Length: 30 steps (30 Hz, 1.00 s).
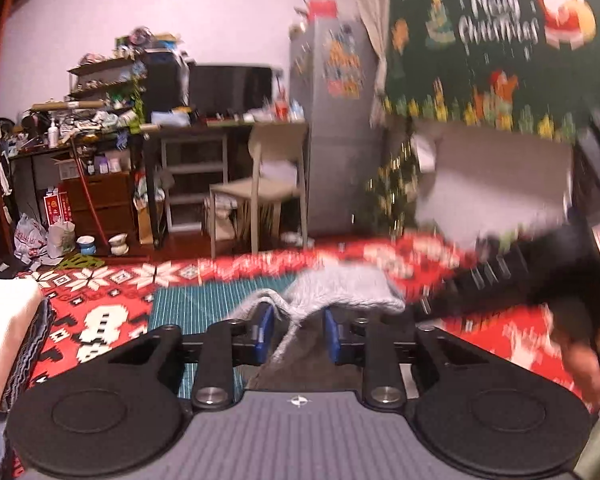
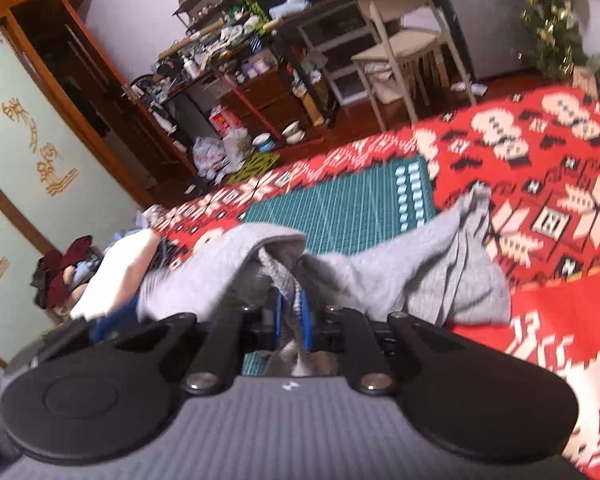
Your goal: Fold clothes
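Item 1. Left gripper (image 1: 296, 332): nearest the left wrist camera. Blue fingers (image 1: 265, 330) are seen apart, with a thin grey strand of cloth hanging in the gap; no pad is seen pressing on it.

Item 2. Right gripper (image 2: 293, 316): nearest the right wrist camera. Fingers are drawn nearly together and clamped on a bunched fold of the grey garment (image 2: 440, 276).

Item 3. Grey garment, knitted or jersey, type not determinable. It is held raised at the right gripper and draped outward, partly over the green cutting mat (image 2: 340, 208) and partly over the red patterned blanket (image 2: 560, 184). One end is seen trailing toward the mat's far right corner. It is crumpled, not flat.

Item 4. Folded stack (image 1: 8, 336), pale cloth on top, is noted at the left edge of the blanket.

Item 5. Background: chair (image 1: 268, 184), cluttered desk, green Christmas hanging (image 1: 496, 28). Much of the left view is blurred.

Step in hand, as judged: the garment is being taken up and spread before any fold is made.

Next move, as judged: a firm second hold is called for at the left gripper, well apart from the right one, so that the cloth can be stretched and laid flat on the mat.
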### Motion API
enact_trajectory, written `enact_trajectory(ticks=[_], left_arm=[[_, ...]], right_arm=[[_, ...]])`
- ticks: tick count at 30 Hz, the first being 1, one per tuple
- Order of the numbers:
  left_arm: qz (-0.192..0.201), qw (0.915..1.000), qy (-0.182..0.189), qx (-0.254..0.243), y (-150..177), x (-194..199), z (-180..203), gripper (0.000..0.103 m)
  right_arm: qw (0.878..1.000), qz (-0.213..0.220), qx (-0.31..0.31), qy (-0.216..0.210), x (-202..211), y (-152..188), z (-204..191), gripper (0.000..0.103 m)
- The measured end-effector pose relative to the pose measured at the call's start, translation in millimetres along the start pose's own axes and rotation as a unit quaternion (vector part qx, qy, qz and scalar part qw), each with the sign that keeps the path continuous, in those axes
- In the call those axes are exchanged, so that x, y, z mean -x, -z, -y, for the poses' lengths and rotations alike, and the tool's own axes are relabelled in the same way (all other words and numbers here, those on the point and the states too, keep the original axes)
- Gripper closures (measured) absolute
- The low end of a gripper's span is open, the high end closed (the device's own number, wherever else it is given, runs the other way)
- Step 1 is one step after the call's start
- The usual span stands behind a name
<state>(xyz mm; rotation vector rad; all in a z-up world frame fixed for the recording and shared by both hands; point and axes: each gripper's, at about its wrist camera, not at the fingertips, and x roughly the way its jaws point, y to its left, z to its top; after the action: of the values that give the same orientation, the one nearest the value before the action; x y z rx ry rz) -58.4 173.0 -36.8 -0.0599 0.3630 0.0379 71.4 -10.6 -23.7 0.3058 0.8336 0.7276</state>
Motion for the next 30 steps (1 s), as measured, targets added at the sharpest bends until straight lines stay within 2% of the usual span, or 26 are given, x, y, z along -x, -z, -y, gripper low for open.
enact_trajectory(ticks=[3, 5, 9, 12, 15, 17, 21, 25, 27, 28, 30], left_arm=[[-0.005, 0.9981, 0.005, 0.061, -4, -10, -22, 0.083], [-0.016, 0.9922, 0.018, 0.123, -4, -20, -39, 0.084], [-0.042, 0.9646, 0.032, 0.259, 5, -36, -77, 0.086], [-0.062, 0.9434, 0.022, 0.325, 16, -41, -99, 0.089], [-0.069, 0.931, 0.012, 0.358, 21, -42, -111, 0.089], [-0.069, 0.9308, 0.011, 0.359, 23, -36, -110, 0.089], [-0.066, 0.9381, 0.003, 0.34, 20, -30, -104, 0.089], [-0.062, 0.9405, -0.008, 0.334, 19, -23, -102, 0.083], [-0.062, 0.9392, -0.016, 0.337, 19, -20, -105, 0.082], [-0.064, 0.9392, -0.022, 0.337, 18, -22, -108, 0.081], [-0.079, 0.9438, -0.035, 0.319, 16, -19, -107, 0.075]], right_arm=[[1.0, -0.019, 0.002, -0.011, 4, 7, 3, 0.092], [1.0, -0.029, 0.01, -0.005, 3, 12, 3, 0.092], [0.999, -0.043, 0.024, 0.007, -3, 14, 3, 0.092], [0.997, -0.064, 0.029, 0.01, -11, 18, 5, 0.086], [0.996, -0.073, 0.045, 0.014, -15, 22, 3, 0.085], [0.996, -0.066, 0.05, 0.01, -12, 21, 1, 0.084], [0.997, -0.049, 0.054, -0.001, -4, 18, -1, 0.076], [0.997, -0.037, 0.065, -0.008, 2, 18, -8, 0.074], [0.996, -0.048, 0.075, -0.013, -1, 19, -13, 0.076], [0.995, -0.058, 0.077, -0.021, -3, 20, -15, 0.081], [0.994, -0.077, 0.078, -0.03, -9, 23, -22, 0.082]])
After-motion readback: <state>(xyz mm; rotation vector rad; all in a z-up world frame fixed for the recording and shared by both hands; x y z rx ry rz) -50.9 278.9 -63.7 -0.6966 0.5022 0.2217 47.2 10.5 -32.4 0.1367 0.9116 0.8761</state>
